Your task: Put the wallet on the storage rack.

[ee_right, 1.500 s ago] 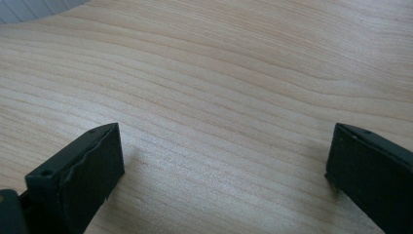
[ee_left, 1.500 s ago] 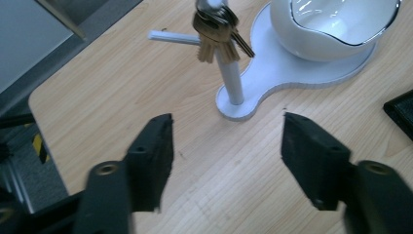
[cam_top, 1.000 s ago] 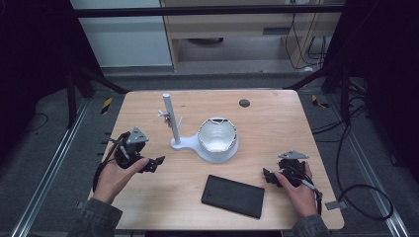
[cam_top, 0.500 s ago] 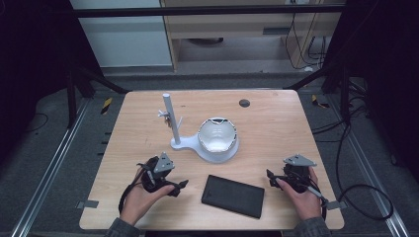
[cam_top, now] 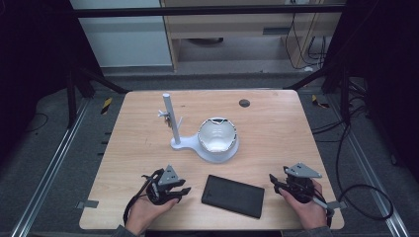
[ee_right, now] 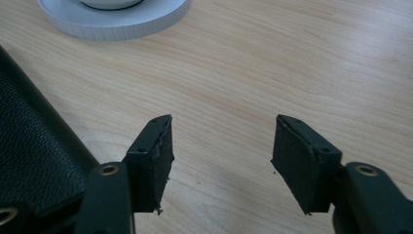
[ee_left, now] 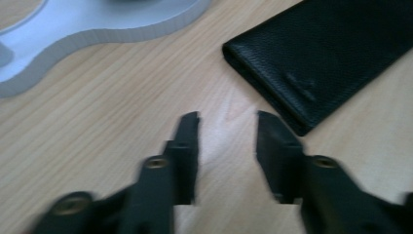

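Observation:
A black leather wallet [cam_top: 233,196] lies flat near the table's front edge, between my two hands. My left gripper [cam_top: 181,193] rests low on the wood just left of it. In the left gripper view the left gripper [ee_left: 228,119] is open by a narrow gap with bare wood between the jaws, which have just been closing. The wallet's [ee_left: 316,63] corner lies just to the right of the right jaw. My right gripper [cam_top: 273,180] sits to the right of the wallet. Its jaws [ee_right: 221,124] stand open with nothing between them and have just been closing too. The wallet [ee_right: 34,146] lies at the left there.
A white stand [cam_top: 185,144] with an upright pole [cam_top: 168,113] and a round white dish [cam_top: 217,136] occupies the table's middle. A small dark disc [cam_top: 244,103] lies near the far edge. The wooden tabletop [cam_top: 276,133] is bordered by metal rails on the floor.
My left hand has moved from the table's left edge rightward and down to the wallet's left side. Both grippers' jaws stand narrower than before. The right hand has shifted slightly.

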Action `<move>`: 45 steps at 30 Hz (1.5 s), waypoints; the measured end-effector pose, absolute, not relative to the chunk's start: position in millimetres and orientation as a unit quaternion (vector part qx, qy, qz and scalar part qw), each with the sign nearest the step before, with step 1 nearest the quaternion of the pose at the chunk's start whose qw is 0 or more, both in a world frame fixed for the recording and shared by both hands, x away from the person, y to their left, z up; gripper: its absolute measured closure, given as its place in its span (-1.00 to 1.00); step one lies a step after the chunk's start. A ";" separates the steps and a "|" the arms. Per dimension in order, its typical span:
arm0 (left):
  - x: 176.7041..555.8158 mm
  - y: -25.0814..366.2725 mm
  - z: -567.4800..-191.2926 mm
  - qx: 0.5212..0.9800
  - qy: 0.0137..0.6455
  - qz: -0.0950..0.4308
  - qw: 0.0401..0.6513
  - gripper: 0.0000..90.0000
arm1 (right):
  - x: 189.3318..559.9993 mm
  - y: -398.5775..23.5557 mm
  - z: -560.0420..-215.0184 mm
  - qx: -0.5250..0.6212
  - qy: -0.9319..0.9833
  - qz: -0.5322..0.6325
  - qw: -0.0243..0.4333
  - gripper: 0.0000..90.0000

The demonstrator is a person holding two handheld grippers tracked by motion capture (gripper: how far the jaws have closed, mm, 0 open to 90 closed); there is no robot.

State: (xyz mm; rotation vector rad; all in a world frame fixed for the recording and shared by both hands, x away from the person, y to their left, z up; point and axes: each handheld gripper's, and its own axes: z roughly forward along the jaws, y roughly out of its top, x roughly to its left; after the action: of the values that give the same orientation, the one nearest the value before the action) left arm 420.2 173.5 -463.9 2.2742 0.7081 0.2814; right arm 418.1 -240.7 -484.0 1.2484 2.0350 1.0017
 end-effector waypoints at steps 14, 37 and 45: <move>410.6 163.4 -470.4 0.898 0.255 0.071 0.350 1.00 | 416.3 -232.6 -483.2 0.446 0.765 0.378 0.269 0.01; 407.2 135.0 -484.8 0.921 0.226 0.066 0.309 1.00 | 415.7 -228.9 -483.6 0.440 0.770 0.378 0.268 -0.02; 408.5 138.4 -482.7 0.916 0.227 0.062 0.326 0.99 | 413.8 -226.0 -479.9 0.431 0.772 0.384 0.267 -0.02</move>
State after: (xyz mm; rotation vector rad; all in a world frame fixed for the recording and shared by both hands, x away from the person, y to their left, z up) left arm 408.5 138.4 -482.7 2.3993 0.5945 0.1631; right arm 413.8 -226.0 -479.9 1.1634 2.0825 1.0362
